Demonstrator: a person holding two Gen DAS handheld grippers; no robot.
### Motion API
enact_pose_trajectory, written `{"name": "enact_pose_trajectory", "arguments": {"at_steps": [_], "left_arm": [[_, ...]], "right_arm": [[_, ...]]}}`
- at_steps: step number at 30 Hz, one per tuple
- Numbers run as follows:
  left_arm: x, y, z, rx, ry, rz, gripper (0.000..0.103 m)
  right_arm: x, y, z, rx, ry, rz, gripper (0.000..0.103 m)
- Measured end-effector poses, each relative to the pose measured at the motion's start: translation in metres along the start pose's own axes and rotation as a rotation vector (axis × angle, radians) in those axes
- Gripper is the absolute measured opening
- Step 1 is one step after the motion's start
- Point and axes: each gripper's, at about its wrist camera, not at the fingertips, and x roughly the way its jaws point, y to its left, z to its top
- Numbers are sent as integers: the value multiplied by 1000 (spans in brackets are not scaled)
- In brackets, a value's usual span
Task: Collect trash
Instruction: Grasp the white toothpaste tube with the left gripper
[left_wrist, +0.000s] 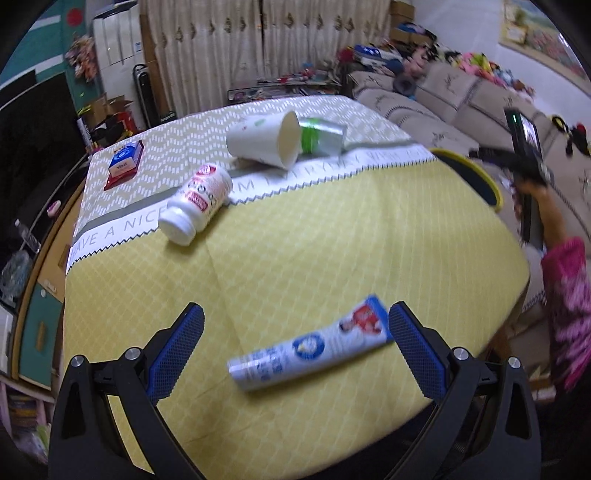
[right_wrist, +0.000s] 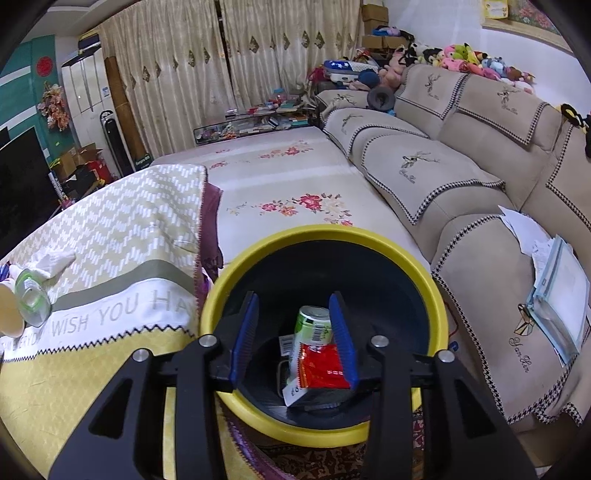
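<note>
Lying between left tongs (left_wrist: 295, 325): toothpaste tube (left_wrist: 310, 349) on counter (left_wrist: 332, 240), untouched, tongs spread.
Right tongs (right_wrist: 293, 334): spread, empty, above yellow-rimmed bin (right_wrist: 236, 273).
Bin contents: green can (right_wrist: 312, 326), red packet (right_wrist: 321, 365).

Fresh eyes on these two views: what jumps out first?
The yellow-rimmed bin fills the right wrist view, a green can and red packet inside it, under the open right gripper. In the left view, a toothpaste tube lies on the yellow tablecloth between the open left gripper fingers.
</note>
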Motion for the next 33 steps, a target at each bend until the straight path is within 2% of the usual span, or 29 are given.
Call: {"name": "enact_pose_trajectory", "arguments": {"at_steps": [6,11,14,19,23,26,29,31,33], "left_arm": [[14,3,-12,84,69,-69,98],[30,-4,-18,78,133,-79,98],[37,-5,-14,35,130,-65,98],[62,-1,9,-107,114,16,98],[76,1,29,-157,93,49,97],[74,-4,37,-104,123,2,97],[69,-7,31,-45,185,12,97],[70,-7,24,-33,231,-2,92],[67,-10,18,-2,237,11,90]], "right_arm": [[-3,7,0,-3,-4,16,42],[-5,8,-2,-5,-3,20,43],[-5,7,-2,1,-2,21,43],[-6,7,-3,4,-6,34,43],[-6,5,-3,3,-5,41,43],[-7,3,-3,5,-5,41,44],[-7,0,-3,15,-8,42,47],[-7,-2,-3,25,-10,48,47],[-6,-1,-3,27,-10,55,47]]}}
